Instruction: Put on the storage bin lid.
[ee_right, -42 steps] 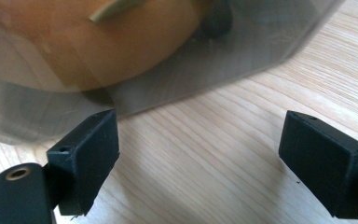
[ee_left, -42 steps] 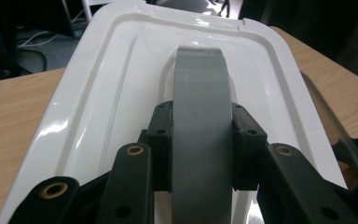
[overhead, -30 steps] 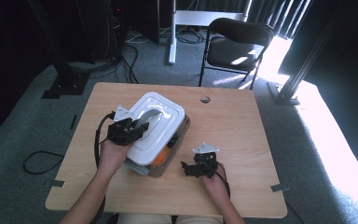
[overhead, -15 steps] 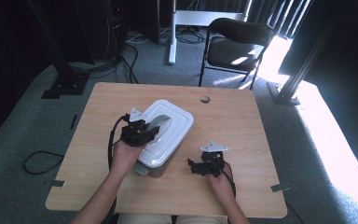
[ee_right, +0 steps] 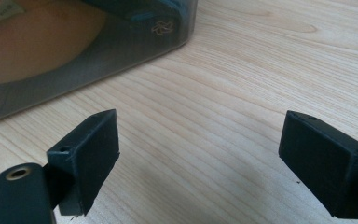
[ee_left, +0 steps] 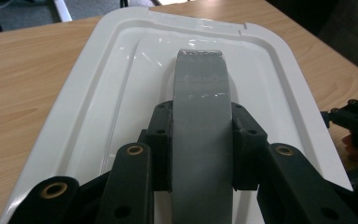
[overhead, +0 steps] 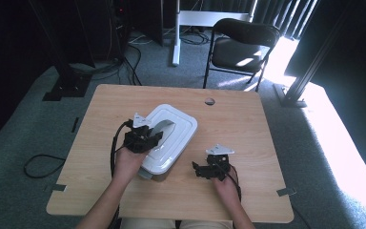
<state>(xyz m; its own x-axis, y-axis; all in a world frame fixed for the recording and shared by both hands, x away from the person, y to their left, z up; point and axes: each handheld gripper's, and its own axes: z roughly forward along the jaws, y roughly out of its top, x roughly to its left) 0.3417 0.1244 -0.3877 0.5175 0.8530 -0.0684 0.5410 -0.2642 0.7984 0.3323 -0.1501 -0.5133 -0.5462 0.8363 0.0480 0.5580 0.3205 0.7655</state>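
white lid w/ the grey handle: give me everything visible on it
The lid looks like glossy white plastic: rectangular, rounded corners, a raised rim and a stepped, recessed centre. A grey arched handle runs along its middle. The left gripper is shut on that handle, one pad on each side. In the high view the lid lies on top of a translucent container, angled across the wooden table. Whether it is fully seated cannot be told.
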